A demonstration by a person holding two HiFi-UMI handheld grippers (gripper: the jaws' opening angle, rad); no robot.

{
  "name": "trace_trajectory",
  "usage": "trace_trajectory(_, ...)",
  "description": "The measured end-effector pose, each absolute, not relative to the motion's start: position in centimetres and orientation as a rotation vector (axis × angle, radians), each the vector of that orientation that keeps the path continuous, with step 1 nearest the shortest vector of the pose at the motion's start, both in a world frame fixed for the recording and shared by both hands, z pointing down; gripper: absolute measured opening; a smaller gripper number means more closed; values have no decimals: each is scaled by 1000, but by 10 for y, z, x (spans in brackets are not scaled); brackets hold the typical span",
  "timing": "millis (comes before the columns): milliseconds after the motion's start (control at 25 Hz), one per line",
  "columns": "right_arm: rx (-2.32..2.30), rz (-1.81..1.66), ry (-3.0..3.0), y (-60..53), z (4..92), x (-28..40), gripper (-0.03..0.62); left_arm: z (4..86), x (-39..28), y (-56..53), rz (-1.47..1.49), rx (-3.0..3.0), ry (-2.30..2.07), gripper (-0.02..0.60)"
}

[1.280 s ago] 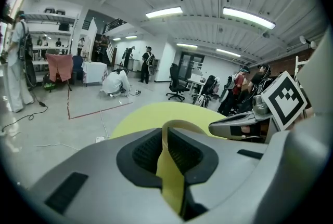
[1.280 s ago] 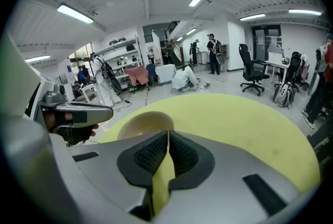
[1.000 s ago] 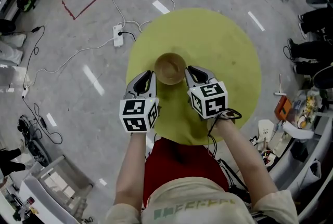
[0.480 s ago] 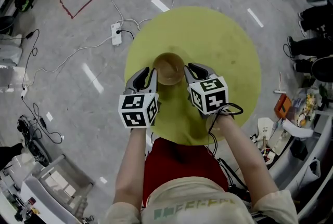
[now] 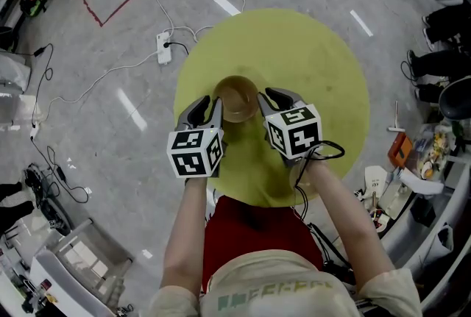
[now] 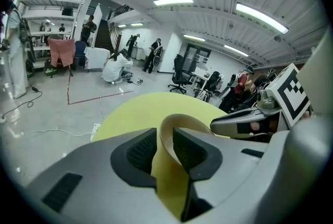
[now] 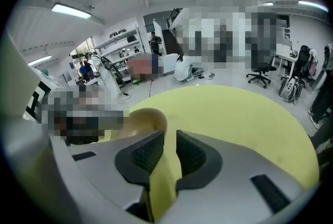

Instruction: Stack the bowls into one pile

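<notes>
Forearms (image 5: 185,231) reach forward (side by side), left tongs (image 5: 214,105) and right tongs (image 5: 266,97) pinching opposite rims of bowl (image 5: 235,93).

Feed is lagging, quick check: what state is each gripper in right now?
Left gripper: shut on the bowl, at its rim.
Right gripper: jaws narrow at the same rim, grip cannot be told.

The left gripper (image 5: 207,104) and right gripper (image 5: 270,99) had pale grey shells and black ribbed pads (image 6: 139,151). Each carried a white cube (image 5: 194,152) with black square markers. A black cable (image 5: 324,154) looped from the right one. The person wore a cream top (image 5: 294,286) (short-sleeved) and a red garment (image 5: 250,223).
</notes>
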State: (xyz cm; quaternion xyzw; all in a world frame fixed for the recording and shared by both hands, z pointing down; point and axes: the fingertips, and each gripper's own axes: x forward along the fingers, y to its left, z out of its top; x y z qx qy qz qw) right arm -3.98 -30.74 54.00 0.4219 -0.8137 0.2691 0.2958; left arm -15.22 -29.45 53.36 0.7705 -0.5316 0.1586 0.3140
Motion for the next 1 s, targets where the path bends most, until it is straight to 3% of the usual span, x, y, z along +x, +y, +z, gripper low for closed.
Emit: trace_trajectory(1000,1017,783,-2114,-308,551,-49,69,548,-150,-296,468,1977,-1402,89)
